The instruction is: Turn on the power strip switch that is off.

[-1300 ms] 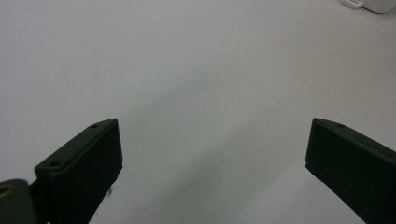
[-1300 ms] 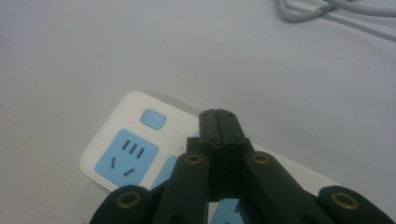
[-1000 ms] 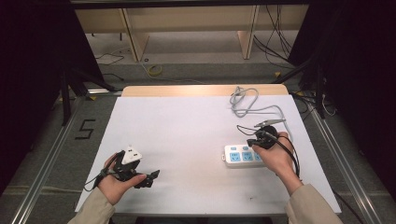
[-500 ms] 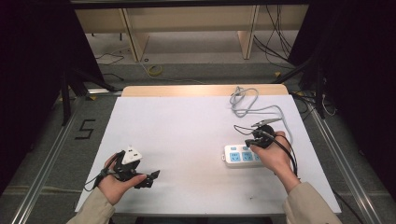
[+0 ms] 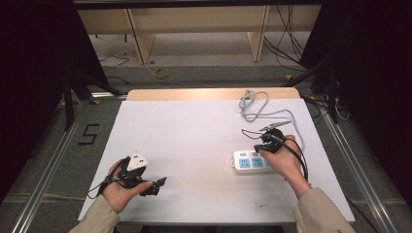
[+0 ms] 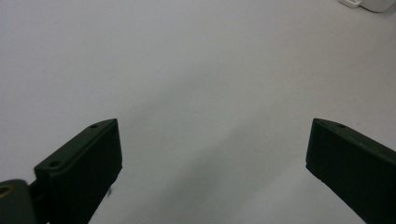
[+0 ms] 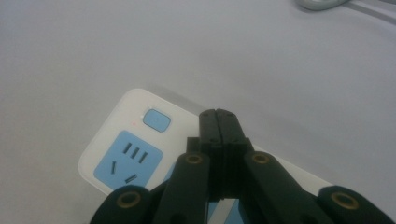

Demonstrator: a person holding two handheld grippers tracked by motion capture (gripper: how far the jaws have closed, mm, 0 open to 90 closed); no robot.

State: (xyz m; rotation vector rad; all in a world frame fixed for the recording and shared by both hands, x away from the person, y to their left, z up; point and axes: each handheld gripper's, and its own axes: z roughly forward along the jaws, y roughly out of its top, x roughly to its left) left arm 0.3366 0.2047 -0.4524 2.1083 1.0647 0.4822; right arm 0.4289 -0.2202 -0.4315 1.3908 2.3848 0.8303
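A white power strip [image 5: 247,163] with blue sockets lies on the white table [image 5: 194,131], right of centre. My right gripper [image 5: 260,146] hovers over its far end, shut with nothing between the jaws. In the right gripper view the closed tips [image 7: 217,116] sit just above the strip [image 7: 116,140], beside its blue button [image 7: 156,120] and a small red light. My left gripper [image 5: 155,185] rests near the table's front left, open. Its jaws [image 6: 214,128] stand wide apart over bare table. A small white plug block [image 5: 137,160] sits right by the left hand.
The strip's grey cable [image 5: 253,104] loops toward the table's far edge, where a wooden strip [image 5: 209,93] runs. A white object's corner [image 6: 369,3] shows far ahead in the left gripper view. Dark floor and metal rails flank the table.
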